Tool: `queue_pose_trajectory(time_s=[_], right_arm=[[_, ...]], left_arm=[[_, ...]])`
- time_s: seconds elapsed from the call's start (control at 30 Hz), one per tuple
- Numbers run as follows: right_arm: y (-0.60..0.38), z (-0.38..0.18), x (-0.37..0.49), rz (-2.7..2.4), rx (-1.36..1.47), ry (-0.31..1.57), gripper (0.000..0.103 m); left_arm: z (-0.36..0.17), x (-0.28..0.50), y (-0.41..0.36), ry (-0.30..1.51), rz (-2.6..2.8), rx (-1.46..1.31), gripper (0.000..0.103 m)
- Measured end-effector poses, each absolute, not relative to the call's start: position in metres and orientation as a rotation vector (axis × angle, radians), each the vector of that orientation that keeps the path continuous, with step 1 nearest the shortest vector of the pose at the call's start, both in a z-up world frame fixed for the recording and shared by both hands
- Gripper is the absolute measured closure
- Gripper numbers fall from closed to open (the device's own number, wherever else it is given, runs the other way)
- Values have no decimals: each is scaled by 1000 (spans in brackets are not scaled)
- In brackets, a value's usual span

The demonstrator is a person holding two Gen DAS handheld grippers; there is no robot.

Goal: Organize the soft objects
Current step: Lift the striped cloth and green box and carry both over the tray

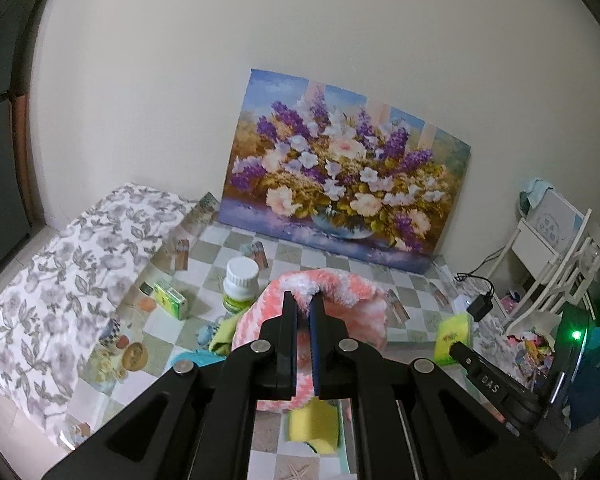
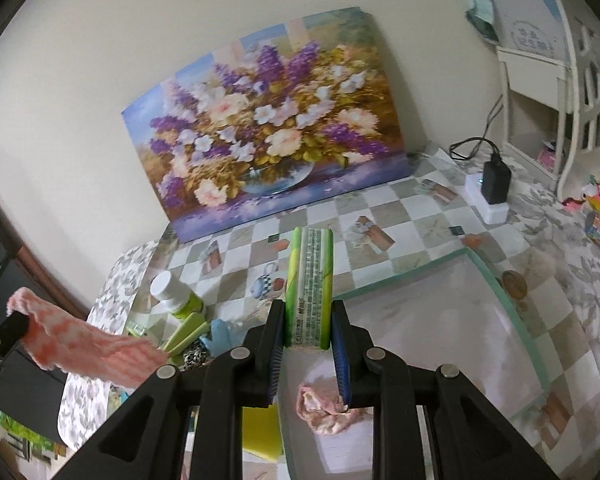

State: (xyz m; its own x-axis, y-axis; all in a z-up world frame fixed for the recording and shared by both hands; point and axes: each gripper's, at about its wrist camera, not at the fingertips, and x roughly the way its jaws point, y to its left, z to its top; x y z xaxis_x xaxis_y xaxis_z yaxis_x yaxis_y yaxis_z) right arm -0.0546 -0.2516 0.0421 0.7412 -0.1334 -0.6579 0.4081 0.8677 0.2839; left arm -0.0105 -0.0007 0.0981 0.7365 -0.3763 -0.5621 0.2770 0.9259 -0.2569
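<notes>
Right fingers (image 2: 307, 322) clamped on green tissue pack (image 2: 310, 272), long axis pointing away, left fingers (image 1: 303, 304) pinching pink fluffy cloth (image 1: 340, 296)

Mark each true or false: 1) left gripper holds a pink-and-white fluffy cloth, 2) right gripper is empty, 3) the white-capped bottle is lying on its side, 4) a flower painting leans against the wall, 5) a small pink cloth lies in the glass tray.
1) True: the left gripper is shut on the pink-and-white fluffy cloth.
2) False: the right gripper is shut on a green tissue pack.
3) False: the white-capped bottle stands upright on the checkered tablecloth.
4) True: the flower painting leans against the wall.
5) True: a small pink cloth lies in the glass tray.
</notes>
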Motion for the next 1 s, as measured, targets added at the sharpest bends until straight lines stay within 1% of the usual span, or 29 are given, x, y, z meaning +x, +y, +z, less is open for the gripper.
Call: queue_pose_trajectory(time_s=[0.13, 0.27, 0.67, 0.8, 1.0], right_arm=[[-262, 42, -58, -343, 441, 672, 79], [-275, 41, -63, -377, 470, 669, 79], [-345, 21, -92, -570, 581, 684, 79], [-368, 13, -104, -642, 609, 688, 79], [-389, -2, -111, -706, 636, 713, 79]], left_arm=[[111, -10, 1, 619, -338, -160, 98], [119, -10, -15, 608, -365, -132, 98], [121, -23, -134, 635, -594, 8, 98], [115, -29, -178, 642, -665, 60, 98], [80, -27, -228, 703, -717, 134, 98]])
